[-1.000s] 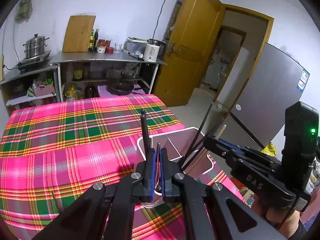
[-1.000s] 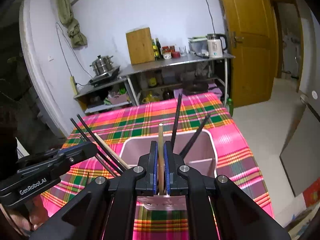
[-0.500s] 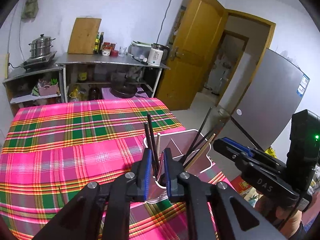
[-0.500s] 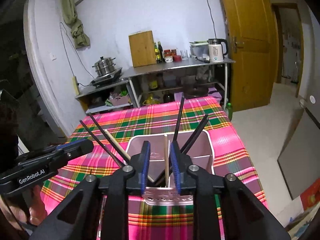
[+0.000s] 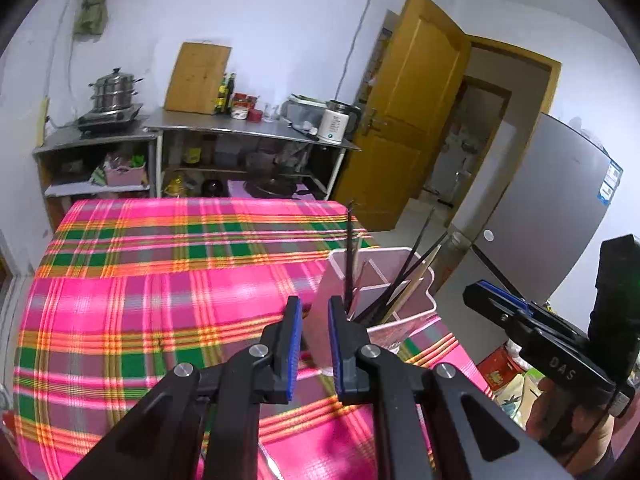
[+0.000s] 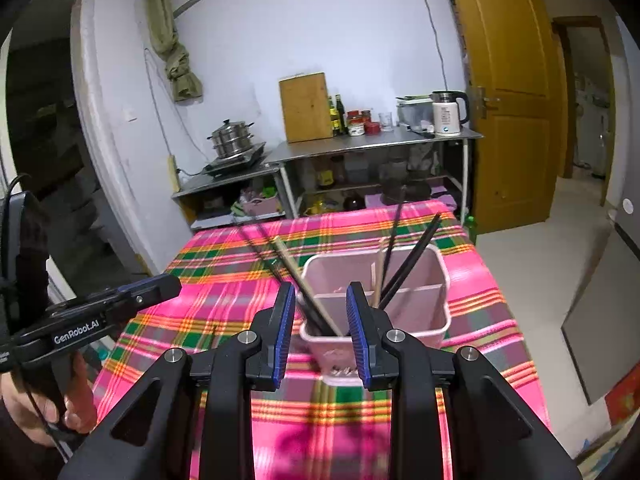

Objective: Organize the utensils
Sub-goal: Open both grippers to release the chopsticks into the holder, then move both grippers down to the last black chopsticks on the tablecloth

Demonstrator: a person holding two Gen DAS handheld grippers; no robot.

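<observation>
Utensil holder (image 6: pixel 412 304) just beyond open right gripper (image 6: pixel 322 334).

pink divided holder (image 6: pixel 436 312), upright; chopsticks (image 6: pixel 408 264) leaning inside

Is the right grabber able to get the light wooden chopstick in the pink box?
Probably yes. The right gripper is open just above the pink holder, and the pale chopstick sticks up past the rim, though black chopsticks lean close beside it.

A steamer pot (image 6: pixel 231 139), cutting board (image 6: pixel 305 106) and kettle (image 6: pixel 446 113) sit on steel shelving (image 6: pixel 372 148).
</observation>
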